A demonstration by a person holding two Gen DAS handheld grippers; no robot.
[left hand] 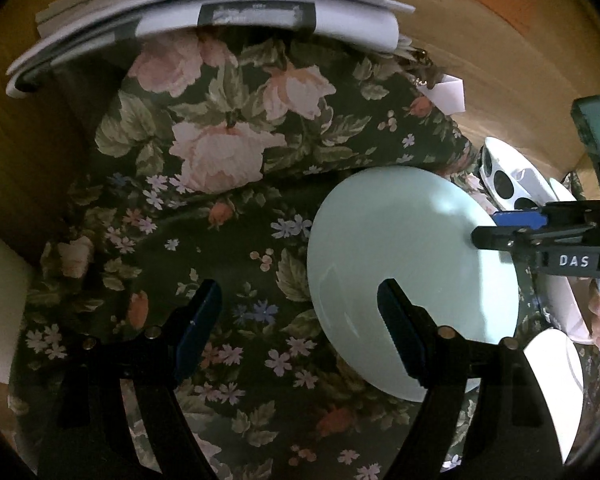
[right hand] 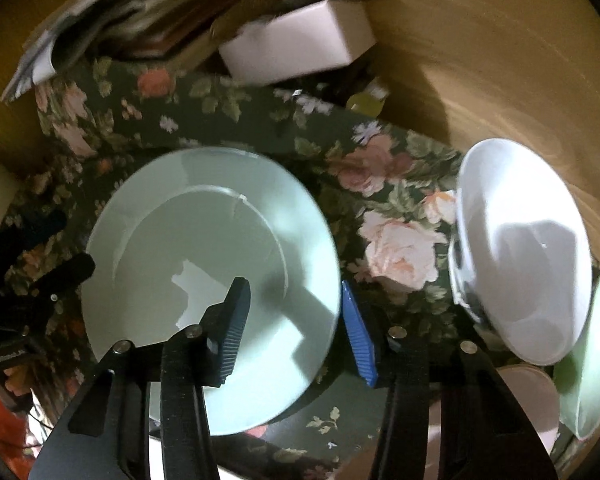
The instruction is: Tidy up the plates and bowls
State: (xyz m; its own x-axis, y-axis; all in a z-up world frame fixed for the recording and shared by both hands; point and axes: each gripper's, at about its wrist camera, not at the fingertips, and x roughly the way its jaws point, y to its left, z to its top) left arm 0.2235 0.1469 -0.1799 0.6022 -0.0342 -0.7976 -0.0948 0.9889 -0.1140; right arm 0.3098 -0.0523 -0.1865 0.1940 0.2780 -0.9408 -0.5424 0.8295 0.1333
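A pale mint green plate (right hand: 204, 264) lies on the floral tablecloth (right hand: 396, 184). It also shows in the left wrist view (left hand: 404, 256). My right gripper (right hand: 296, 332) is open, its jaws astride the plate's near right rim, one finger over the plate and one outside it. It shows at the right of the left wrist view (left hand: 512, 228). My left gripper (left hand: 300, 320) is open and empty above the cloth, left of the plate. A white bowl (right hand: 528, 248) with black dots underneath stands tilted at the right. A green bowl (right hand: 592, 356) and a pink dish (right hand: 528, 400) sit beside it.
A stack of papers (left hand: 220, 12) and a white box (right hand: 296, 44) lie at the far side of the cloth. The wooden table surface (right hand: 500, 60) shows around the cloth. A white plate (left hand: 556, 380) is at the left wrist view's lower right.
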